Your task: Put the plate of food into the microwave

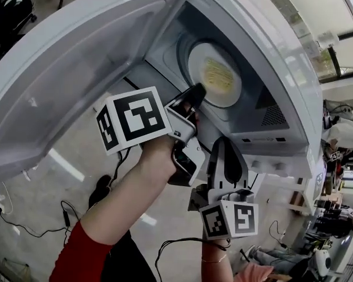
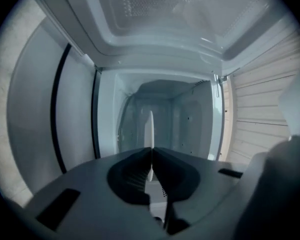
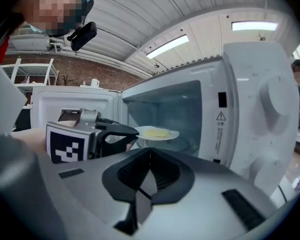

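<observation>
A white plate (image 1: 215, 75) with yellow food lies inside the open white microwave (image 1: 270, 69), just above its floor. My left gripper (image 1: 195, 91) reaches in through the opening and is shut on the plate's near rim. In the left gripper view that rim shows edge-on as a thin white strip (image 2: 150, 126) between the closed jaws (image 2: 151, 151). The right gripper view shows the plate (image 3: 157, 133) level in the cavity with the left gripper (image 3: 125, 134) on its left edge. My right gripper (image 3: 150, 153) is shut and empty, hanging in front of the microwave (image 1: 223, 143), below the left one.
The microwave door (image 1: 76, 57) stands swung wide open to the left. Two round knobs (image 3: 277, 96) sit on the control panel at the right of the opening. Cables (image 1: 23, 228) trail on the floor below.
</observation>
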A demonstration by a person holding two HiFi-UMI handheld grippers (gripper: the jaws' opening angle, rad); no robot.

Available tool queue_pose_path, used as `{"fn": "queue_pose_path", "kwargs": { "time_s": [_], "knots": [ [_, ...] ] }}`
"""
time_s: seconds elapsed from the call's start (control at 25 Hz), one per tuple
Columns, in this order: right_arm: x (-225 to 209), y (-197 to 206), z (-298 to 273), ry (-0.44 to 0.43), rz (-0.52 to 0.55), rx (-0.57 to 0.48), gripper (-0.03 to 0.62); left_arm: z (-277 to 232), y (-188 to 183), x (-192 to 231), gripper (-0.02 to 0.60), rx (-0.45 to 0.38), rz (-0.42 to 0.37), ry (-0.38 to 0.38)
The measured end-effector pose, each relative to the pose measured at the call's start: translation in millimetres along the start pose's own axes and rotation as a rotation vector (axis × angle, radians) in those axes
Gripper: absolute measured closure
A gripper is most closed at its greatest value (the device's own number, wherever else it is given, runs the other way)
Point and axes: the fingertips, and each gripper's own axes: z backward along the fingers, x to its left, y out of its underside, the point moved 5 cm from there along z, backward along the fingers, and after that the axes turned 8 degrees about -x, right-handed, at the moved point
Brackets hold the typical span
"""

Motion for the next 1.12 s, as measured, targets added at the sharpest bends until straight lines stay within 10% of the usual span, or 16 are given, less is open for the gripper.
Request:
{"fn": "queue_pose_path", "kwargs": {
  "time_s": [1.12],
  "knots": [
    [1, -2, -49, -0.005, 0.013, -0.007, 0.579, -56, -23, 11, 0.561, 0.083, -0.122, -0.124]
  ]
}}
